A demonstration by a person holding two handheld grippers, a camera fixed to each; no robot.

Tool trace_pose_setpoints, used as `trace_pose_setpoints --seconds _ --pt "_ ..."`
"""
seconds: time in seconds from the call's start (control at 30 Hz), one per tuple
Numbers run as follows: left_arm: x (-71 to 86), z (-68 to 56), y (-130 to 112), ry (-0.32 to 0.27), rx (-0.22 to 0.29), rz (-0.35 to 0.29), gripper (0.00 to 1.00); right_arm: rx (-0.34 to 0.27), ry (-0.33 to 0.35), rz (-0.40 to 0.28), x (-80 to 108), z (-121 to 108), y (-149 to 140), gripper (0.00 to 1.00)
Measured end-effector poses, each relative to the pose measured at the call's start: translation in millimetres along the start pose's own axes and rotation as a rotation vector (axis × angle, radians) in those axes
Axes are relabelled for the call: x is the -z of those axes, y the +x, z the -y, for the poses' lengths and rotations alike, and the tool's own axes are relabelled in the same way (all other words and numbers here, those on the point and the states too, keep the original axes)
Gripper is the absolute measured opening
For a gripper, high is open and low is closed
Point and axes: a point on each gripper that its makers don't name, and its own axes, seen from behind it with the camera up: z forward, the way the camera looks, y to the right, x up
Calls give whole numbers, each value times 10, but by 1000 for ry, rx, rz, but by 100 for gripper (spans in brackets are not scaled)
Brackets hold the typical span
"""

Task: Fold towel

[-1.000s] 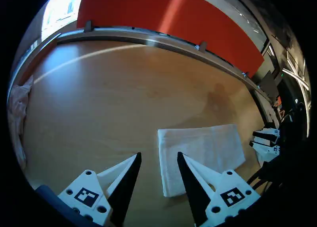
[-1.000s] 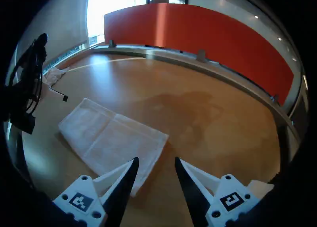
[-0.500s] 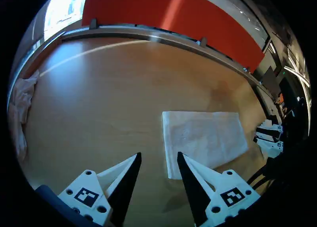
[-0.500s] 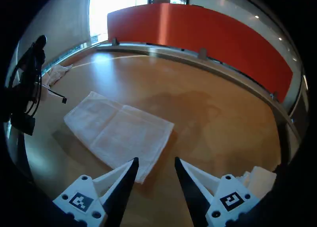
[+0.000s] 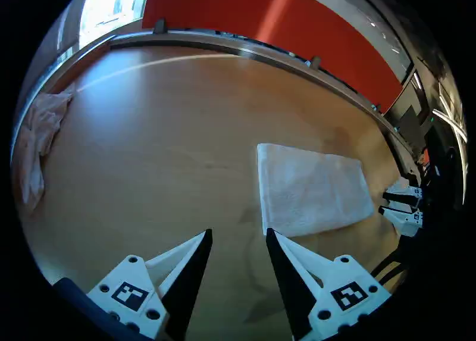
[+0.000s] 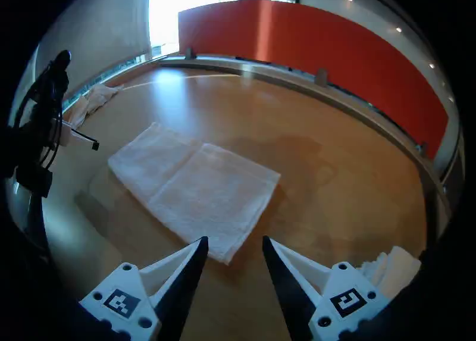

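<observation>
A folded white towel (image 5: 312,189) lies flat on the wooden table (image 5: 166,138), ahead and to the right of my left gripper (image 5: 237,241), which is open and holds nothing. In the right gripper view the same towel (image 6: 193,183) lies just beyond my right gripper (image 6: 234,247), also open, its fingertips close to the towel's near corner without touching it. The right gripper (image 5: 406,207) appears at the far right edge of the left gripper view. The other gripper with its cables (image 6: 41,133) is at the left edge of the right gripper view.
A crumpled pale cloth (image 5: 35,144) lies at the table's left edge, also seen as a cloth (image 6: 89,100) in the right gripper view. More white cloth (image 6: 392,266) sits low at the right. An orange partition (image 6: 333,49) and metal rail (image 5: 238,46) bound the table's far side.
Both grippers have pulled back and up from the towel. It now sits farther from the fingertips in both views. The towel itself has stayed flat and still.
</observation>
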Motion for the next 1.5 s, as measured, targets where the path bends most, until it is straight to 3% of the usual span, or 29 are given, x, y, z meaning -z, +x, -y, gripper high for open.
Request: trace_pose_setpoints --seconds 0.37,0.77,1.07,1.5 --pt "259 224 -297 43 47 5 66 91 59 42 -65 66 -104 70" --pt "416 279 -505 54 87 14 66 108 90 90 -113 60 -257 61" --pt "480 315 -557 59 93 13 66 113 97 104 -155 59 -278 46" --pt "534 363 -584 62 90 15 66 121 104 107 -177 98 -276 7"
